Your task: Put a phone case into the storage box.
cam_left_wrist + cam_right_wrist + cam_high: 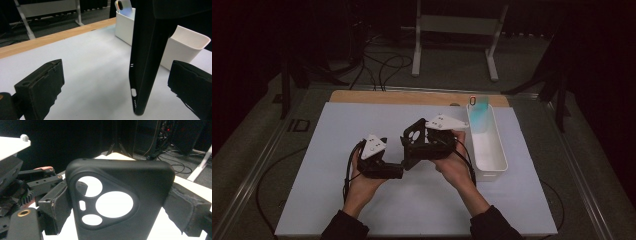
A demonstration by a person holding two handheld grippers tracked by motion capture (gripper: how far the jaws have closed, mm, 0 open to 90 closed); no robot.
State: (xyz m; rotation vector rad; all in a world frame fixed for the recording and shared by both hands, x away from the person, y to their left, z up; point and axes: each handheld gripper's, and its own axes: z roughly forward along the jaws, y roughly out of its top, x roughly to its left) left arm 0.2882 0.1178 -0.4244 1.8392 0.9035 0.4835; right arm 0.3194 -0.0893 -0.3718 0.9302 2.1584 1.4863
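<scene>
Between spread left gripper (115, 87) jaws, phone case (147, 50) top cut off; right gripper (120, 205) pinches it.

Phone case (414, 142) left of bin (497, 152), phone (479, 113) inside bin.

Phone case's (120, 202) lower end cut off by the frame's bottom edge

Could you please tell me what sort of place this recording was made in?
Probably a lab or workshop set up for recording. A white-covered table stands in a dark room, loose cables trail across the floor behind it, and a white metal stand sits beyond.
</scene>
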